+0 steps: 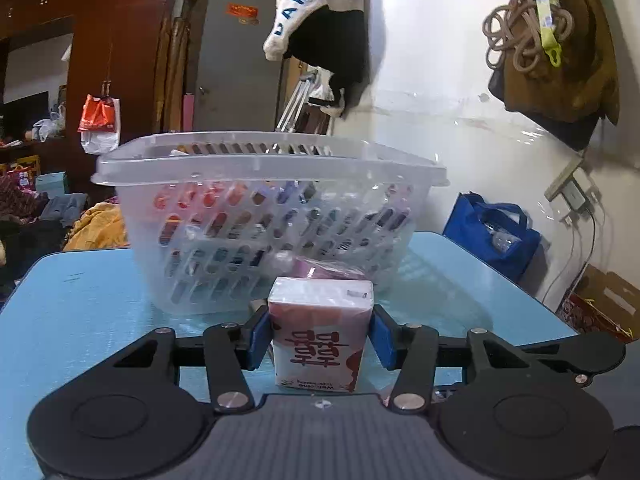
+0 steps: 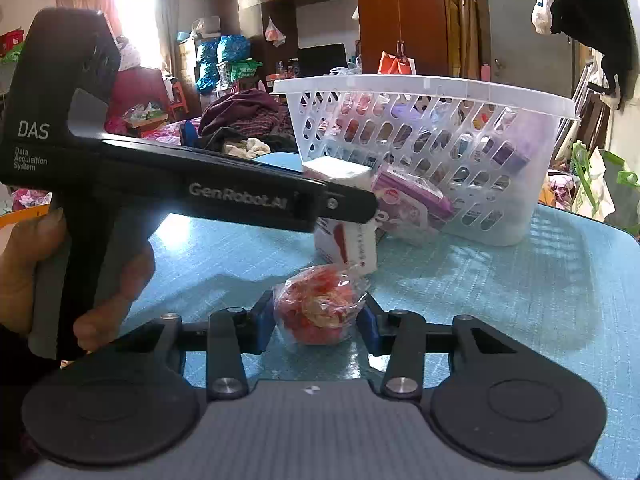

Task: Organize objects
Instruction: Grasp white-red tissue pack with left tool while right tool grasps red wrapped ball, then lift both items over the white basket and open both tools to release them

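Left hand-held gripper: clenched on a tissue pack, blue pads against its two side faces, the pack standing on the tabletop just in front of the basket. Pack: white wrap, dark red lettering, boxy; judged light and soft, likely to dent under a hard squeeze, so the flat sides were the sensible hold.

Right hand-held gripper: clenched on a wrapped ball, pads at its left and right flanks, on the tabletop near the pack. Ball: red and cream contents in clear crinkled film; judged light, the film slippery, best held across the widest part.

Purple packet: leaned against the basket's outer wall, not yet inside.

Basket: translucent, slotted walls, already carrying assorted small items.

A hand held the left tool's grip in the right view.
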The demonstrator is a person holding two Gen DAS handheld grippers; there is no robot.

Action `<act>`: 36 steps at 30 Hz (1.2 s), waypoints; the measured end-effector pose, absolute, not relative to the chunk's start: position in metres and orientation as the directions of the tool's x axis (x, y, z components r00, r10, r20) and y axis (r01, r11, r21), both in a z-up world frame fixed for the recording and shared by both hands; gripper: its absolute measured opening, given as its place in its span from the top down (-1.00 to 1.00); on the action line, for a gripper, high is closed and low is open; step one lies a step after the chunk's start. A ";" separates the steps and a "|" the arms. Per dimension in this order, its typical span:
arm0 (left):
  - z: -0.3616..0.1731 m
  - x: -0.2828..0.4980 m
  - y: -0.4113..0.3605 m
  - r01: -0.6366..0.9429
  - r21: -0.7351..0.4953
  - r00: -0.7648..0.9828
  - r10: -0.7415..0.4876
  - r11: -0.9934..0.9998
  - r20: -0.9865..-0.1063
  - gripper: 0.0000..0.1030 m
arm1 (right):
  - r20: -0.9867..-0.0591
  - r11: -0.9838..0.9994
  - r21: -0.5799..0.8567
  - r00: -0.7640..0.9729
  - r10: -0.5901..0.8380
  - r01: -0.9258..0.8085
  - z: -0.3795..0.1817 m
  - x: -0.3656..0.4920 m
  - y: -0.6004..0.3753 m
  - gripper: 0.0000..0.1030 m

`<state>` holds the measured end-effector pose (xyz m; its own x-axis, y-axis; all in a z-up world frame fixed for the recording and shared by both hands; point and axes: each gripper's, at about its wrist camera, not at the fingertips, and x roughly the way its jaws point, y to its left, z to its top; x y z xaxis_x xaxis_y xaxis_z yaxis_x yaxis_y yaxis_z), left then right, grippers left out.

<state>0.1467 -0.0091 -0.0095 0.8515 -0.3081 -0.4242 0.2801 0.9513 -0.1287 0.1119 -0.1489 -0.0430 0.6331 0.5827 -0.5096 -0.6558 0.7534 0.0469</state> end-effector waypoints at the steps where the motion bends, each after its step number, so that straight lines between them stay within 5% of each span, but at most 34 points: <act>1: -0.009 0.145 -0.006 0.280 -0.135 0.853 -0.311 0.950 -0.420 -0.07 | -0.503 0.756 0.048 0.638 0.583 -0.653 -0.043 0.111 -0.150 0.10; 23: 0.007 0.125 0.042 0.243 -0.226 0.891 -0.309 0.943 -0.332 -0.07 | -0.389 0.770 0.083 0.691 0.609 -0.632 -0.036 0.102 -0.179 0.11; 36: 0.111 0.173 0.054 0.265 -0.312 0.915 -0.340 0.913 -0.219 -0.07 | -0.175 0.836 -0.051 0.829 0.532 -0.547 0.069 0.150 -0.181 0.11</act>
<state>0.1733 0.0537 0.1106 0.9146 -0.3399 -0.2189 0.2645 0.9126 -0.3117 0.1497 -0.1809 0.0693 0.8287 0.5316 -0.1751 -0.5469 0.8356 -0.0510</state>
